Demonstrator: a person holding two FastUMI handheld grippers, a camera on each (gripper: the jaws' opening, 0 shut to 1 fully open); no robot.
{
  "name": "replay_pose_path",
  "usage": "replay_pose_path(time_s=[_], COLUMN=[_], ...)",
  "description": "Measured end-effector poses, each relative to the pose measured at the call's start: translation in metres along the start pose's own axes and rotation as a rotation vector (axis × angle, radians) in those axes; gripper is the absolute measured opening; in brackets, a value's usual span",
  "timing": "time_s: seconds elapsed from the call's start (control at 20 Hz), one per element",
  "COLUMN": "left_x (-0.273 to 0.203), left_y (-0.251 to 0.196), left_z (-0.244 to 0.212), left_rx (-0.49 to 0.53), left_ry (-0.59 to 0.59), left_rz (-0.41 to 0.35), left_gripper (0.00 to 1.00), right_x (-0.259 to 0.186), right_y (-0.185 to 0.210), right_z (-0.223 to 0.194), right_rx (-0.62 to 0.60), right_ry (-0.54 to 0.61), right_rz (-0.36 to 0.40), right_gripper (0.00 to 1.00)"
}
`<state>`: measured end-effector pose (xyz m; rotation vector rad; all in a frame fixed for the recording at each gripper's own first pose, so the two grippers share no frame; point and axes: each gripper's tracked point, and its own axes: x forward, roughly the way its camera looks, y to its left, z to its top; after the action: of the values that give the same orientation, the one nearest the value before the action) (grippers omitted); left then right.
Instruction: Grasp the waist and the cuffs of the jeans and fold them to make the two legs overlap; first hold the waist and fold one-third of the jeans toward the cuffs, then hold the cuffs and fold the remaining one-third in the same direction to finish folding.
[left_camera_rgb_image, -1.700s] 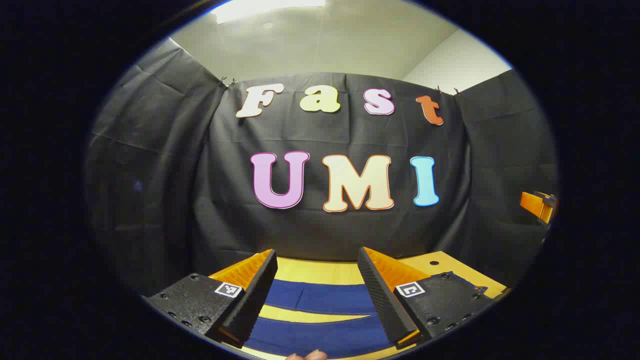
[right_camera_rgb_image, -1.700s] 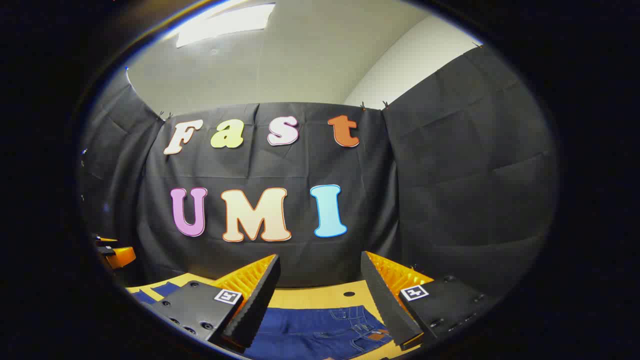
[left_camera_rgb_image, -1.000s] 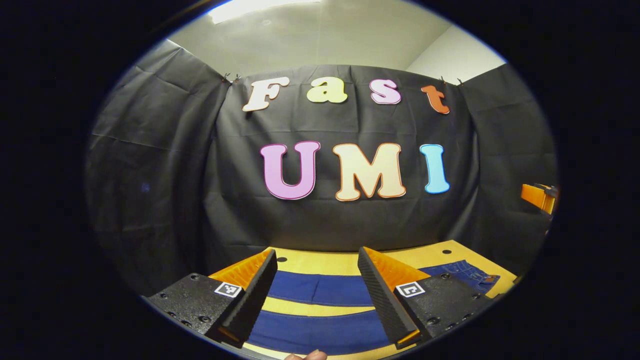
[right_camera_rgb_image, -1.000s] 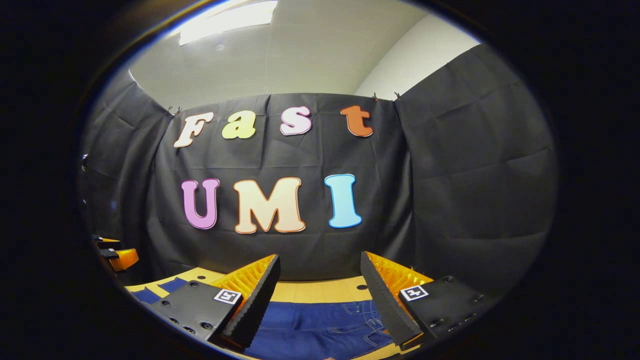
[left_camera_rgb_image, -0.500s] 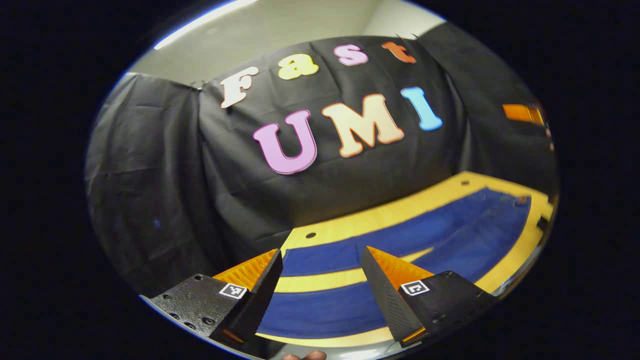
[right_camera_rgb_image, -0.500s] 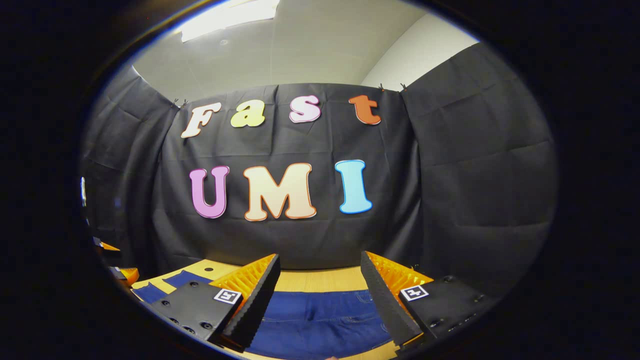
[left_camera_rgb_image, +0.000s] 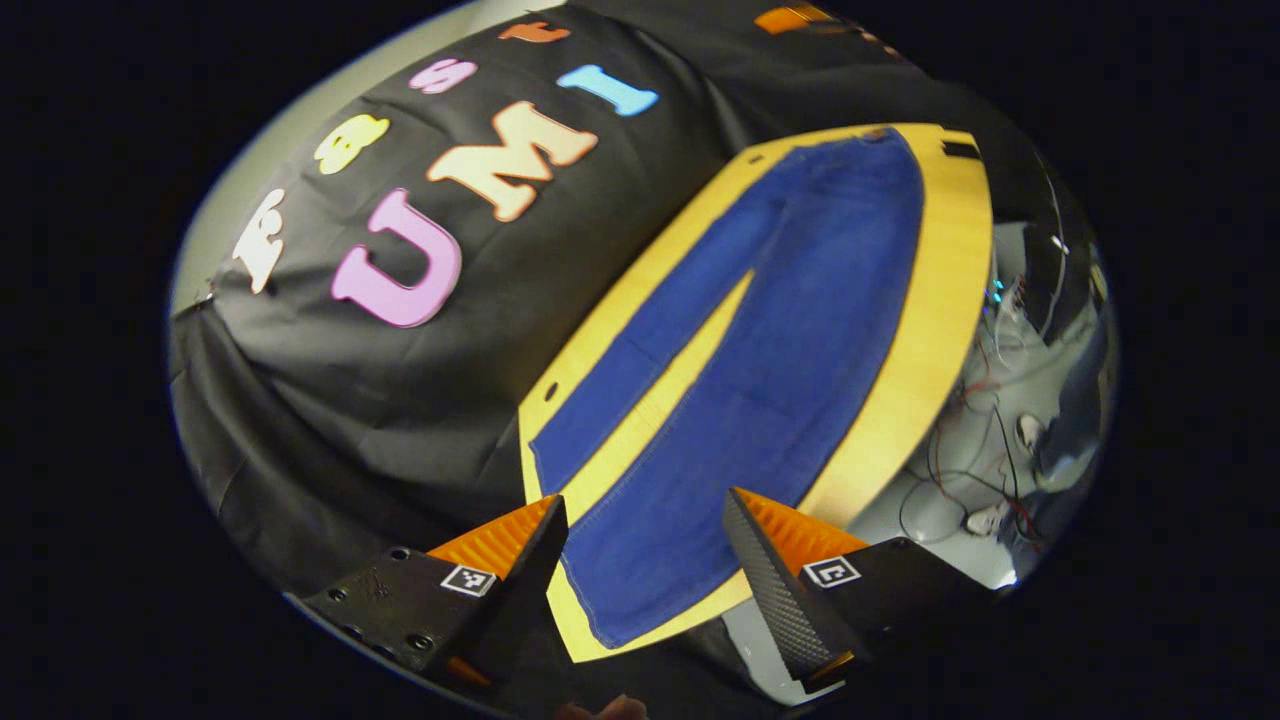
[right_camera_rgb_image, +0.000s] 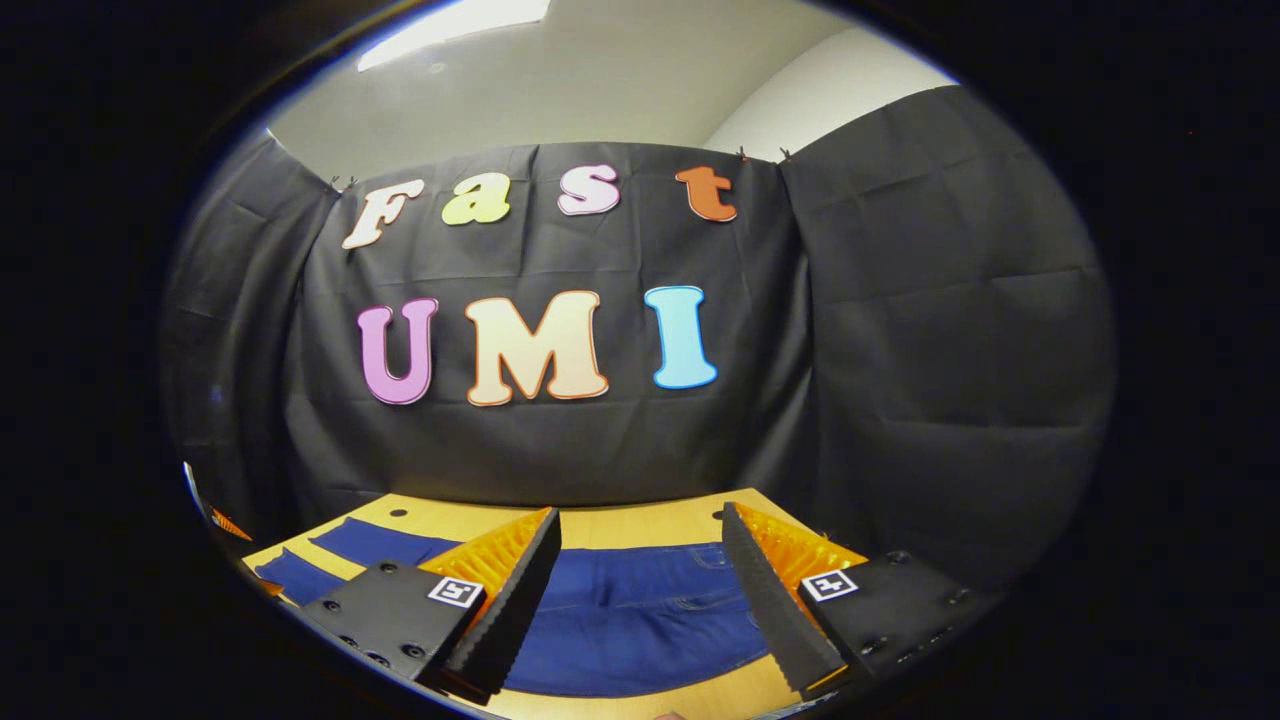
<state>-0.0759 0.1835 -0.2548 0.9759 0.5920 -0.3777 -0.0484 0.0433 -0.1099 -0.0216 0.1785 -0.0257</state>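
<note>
Jeans (left_camera_rgb_image: 760, 340) flat, bare table (left_camera_rgb_image: 930, 330) margins alongside

Right gripper (right_camera_rgb_image: 640, 590) hangs above the near edge of the desk (right_camera_rgb_image: 640, 522), jaws wide apart, nothing between them. Jeans (right_camera_rgb_image: 640, 620) lie flat on the desk: the waist end with its pockets sits between the fingers (right_camera_rgb_image: 510, 600), and the two legs run off toward the desk's left edge, a strip of bare wood between them. Black cloth wall (right_camera_rgb_image: 900, 350) rises behind the far edge.

table (left_camera_rgb_image: 940, 300): yellow wooden top | on it: blue jeans (left_camera_rgb_image: 780, 340) lying flat; legs spread apart
</note>
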Motion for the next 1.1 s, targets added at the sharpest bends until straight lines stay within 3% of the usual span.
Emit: replay_pose_path(time_s=[0.25,0.6,0.75,1.0,1.1], left_x=[0.016,0.043,0.058,0.081,0.095], left_y=[-0.02,-0.034,-0.031,-0.022,-0.027], left_z=[-0.044,-0.061,-0.065,-0.056,-0.055], left_rx=[0.182,0.229,0.229,0.279,0.293], left_ry=[0.095,0.135,0.138,0.115,0.127], left_rz=[-0.091,-0.155,-0.172,-0.168,-0.22], left_gripper=[0.95,0.96,0.85,0.81,0.77], right_x=[-0.005,-0.004,-0.002,-0.001,0.0], right_y=[-0.023,-0.034,-0.039,-0.045,-0.041], right_z=[-0.008,-0.017,-0.018,-0.034,-0.037], right_rx=[-0.013,-0.07,-0.066,-0.044,-0.038], right_ry=[0.024,0.036,0.037,0.074,0.085], right_rz=[-0.063,-0.091,-0.107,-0.128,-0.124], right_gripper=[0.99,0.99,0.98,0.99,0.99])
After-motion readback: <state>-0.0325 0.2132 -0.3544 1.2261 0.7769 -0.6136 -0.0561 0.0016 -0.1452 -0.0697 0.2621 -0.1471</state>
